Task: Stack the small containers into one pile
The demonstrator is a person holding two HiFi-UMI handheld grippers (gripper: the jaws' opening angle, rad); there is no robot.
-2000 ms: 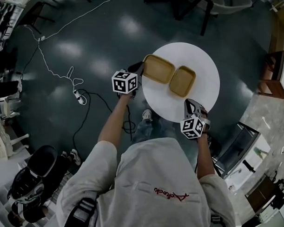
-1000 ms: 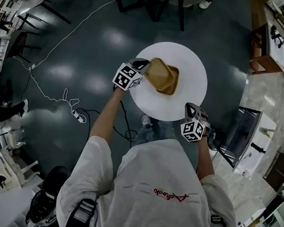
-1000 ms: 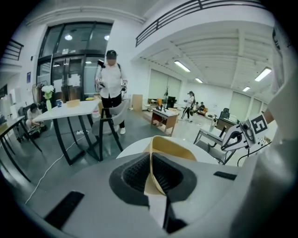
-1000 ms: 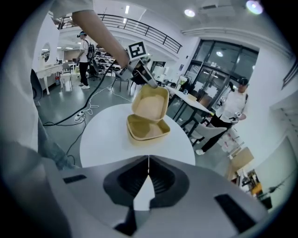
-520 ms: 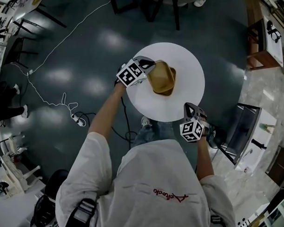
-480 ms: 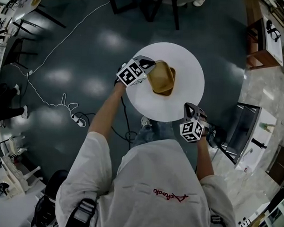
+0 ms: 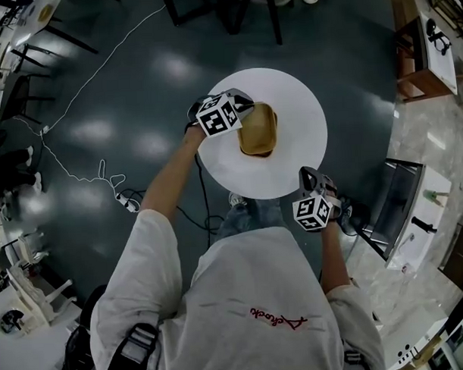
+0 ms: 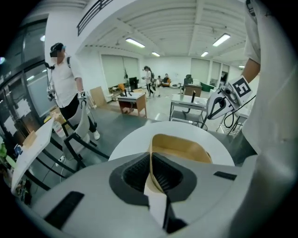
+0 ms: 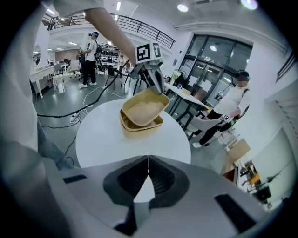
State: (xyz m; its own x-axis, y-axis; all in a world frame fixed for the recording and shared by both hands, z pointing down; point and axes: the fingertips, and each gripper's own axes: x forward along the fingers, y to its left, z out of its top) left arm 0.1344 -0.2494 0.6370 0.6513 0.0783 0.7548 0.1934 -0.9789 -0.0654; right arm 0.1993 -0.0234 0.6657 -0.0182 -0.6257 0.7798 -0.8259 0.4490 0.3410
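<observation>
Clamping the left rim of the upper container (image 9: pixel 143 109), your left gripper (image 8: pixel 151 173) holds it tilted over the lower container (image 9: pixel 139 126), with its low side seemingly resting inside. The lower container sits near the middle of the round white table (image 7: pixel 291 163). Your right gripper (image 9: pixel 148 175) hovers at the table's near right edge, its 2 jaws pressed together with nothing between them.

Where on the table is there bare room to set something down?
The table is bare across its right side, from the containers to the rim, and in the near strip between them and the right gripper. The left edge is crowded: the left gripper holds the top container there.
</observation>
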